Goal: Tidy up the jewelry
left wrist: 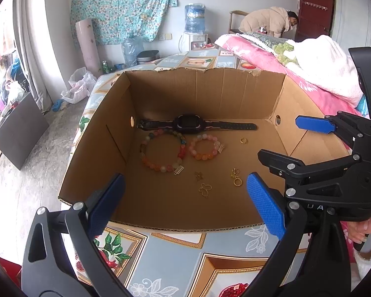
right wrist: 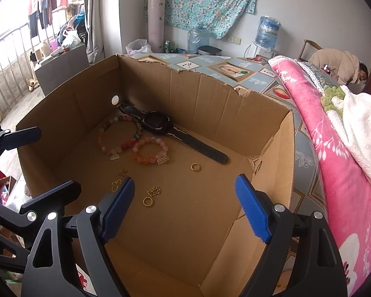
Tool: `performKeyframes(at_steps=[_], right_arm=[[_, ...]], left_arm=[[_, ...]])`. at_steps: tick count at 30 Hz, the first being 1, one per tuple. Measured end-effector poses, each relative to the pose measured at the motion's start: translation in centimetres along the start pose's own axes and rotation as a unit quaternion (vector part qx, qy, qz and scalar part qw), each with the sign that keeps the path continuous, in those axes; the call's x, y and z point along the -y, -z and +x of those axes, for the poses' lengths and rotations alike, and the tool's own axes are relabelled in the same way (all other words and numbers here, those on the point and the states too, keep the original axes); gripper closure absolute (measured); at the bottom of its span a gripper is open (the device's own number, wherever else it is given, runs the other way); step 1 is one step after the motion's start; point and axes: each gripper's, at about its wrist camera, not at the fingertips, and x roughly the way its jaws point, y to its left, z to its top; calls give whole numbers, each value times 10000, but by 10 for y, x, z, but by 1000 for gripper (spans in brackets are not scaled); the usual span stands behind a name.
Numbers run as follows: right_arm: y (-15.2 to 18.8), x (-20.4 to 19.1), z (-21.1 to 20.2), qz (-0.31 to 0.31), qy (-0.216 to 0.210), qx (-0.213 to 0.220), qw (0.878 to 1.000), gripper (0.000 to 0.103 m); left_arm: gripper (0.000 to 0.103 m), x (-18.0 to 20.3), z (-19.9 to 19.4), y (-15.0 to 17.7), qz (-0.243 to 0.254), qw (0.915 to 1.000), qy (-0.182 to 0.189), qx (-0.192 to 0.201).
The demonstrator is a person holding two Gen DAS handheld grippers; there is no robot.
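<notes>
Right wrist view — right gripper (right wrist: 185, 208) gapes over jewelry-strewn box (right wrist: 267, 133).

Cardboard box (left wrist: 111, 133) holds a black watch (left wrist: 189, 123), two bead bracelets (left wrist: 160, 152) (touching) and gold charms (left wrist: 236, 177).

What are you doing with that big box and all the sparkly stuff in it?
A person holds a gripper in each hand over a cardboard box to sort jewelry. The left gripper and right gripper are both open and hold nothing. On the box floor lie a black watch, two bead bracelets touching side by side, a gold ring and a few small gold charms. Nothing has been picked up yet.
</notes>
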Motion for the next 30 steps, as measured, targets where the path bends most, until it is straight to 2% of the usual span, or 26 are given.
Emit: performKeyframes(at_steps=[14, 22, 30], right_arm=[[0, -1, 0, -3, -14, 2, 10000, 21], [0, -3, -1, 42, -6, -11, 10000, 20], [0, -4, 0, 18, -20, -18, 10000, 20]], left_arm=[[8, 1, 3, -3, 12, 9998, 26, -191], [8, 2, 8, -8, 25, 9982, 43, -591], [8, 2, 7, -7, 27, 9986, 43, -519]])
